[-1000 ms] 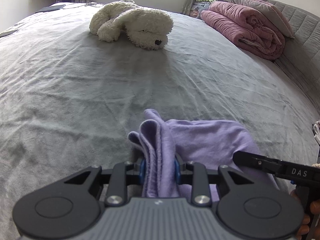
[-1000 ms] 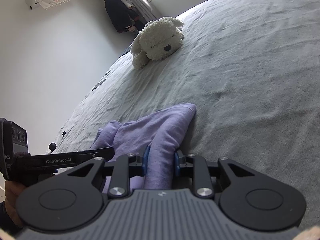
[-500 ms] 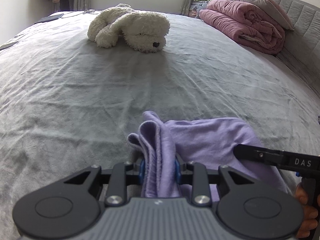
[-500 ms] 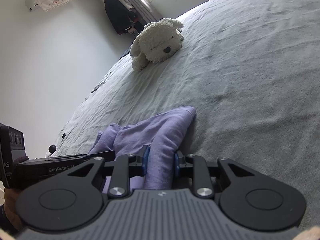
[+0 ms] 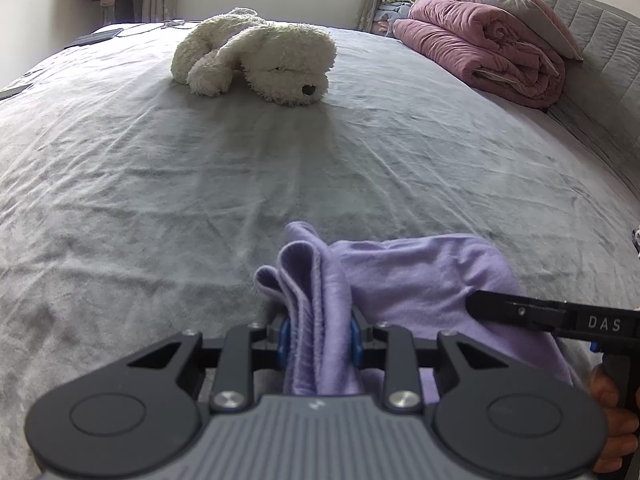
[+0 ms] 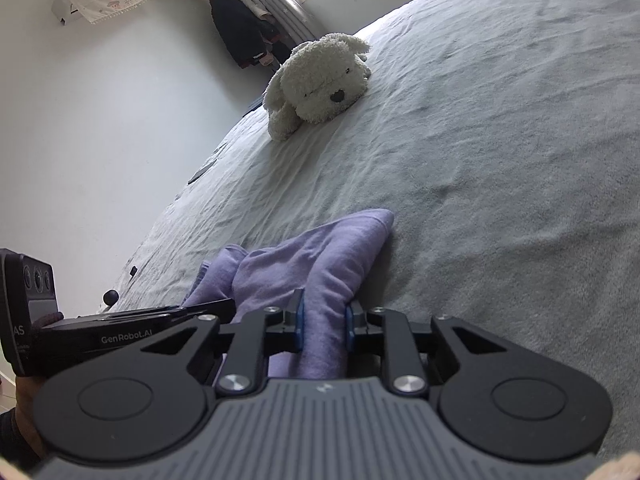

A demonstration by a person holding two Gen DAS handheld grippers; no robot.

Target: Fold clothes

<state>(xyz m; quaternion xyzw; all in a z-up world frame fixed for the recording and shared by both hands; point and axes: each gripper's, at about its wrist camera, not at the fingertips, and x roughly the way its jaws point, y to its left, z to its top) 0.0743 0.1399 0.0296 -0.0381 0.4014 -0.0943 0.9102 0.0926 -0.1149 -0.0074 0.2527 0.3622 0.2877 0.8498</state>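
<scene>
Both grippers clamped on the purple garment [image 5: 420,276], which sits bunched at the bottom centre of both wrist views, resting on the grey bed cover [image 5: 200,184]

Left gripper [image 5: 319,340]: pads pressed on a stack of folded edges, several layers visible fanning out just above the jaws. Grip width same as a second ago, hand hasn't shifted

Right gripper [image 6: 323,326]: holds a rounded fold of the same garment, jaws closing a bit further right now, cloth already pinched between the pads. That's the only real change over the last second. The framing in the left view has crept slightly, the garment's outline is unchanged

My read: this is a grip-securing pause, not a fold motion. Right side is tightening before the next pull or lift. Garment is still a lump, no flat panel or clean crease showing, so the fold looks early or mid-way

Each gripper's arm shows in the other's view: right one at lower right of the left view, left one at lower left of the right view, so the two are close together on the cloth

White plush dog [image 5: 260,56] lies well apart in the upper centre, pink quilt [image 5: 480,52] at upper right. Neither is in the way

Risk: left holds many layers, one could slip out when tension comes on
</scene>
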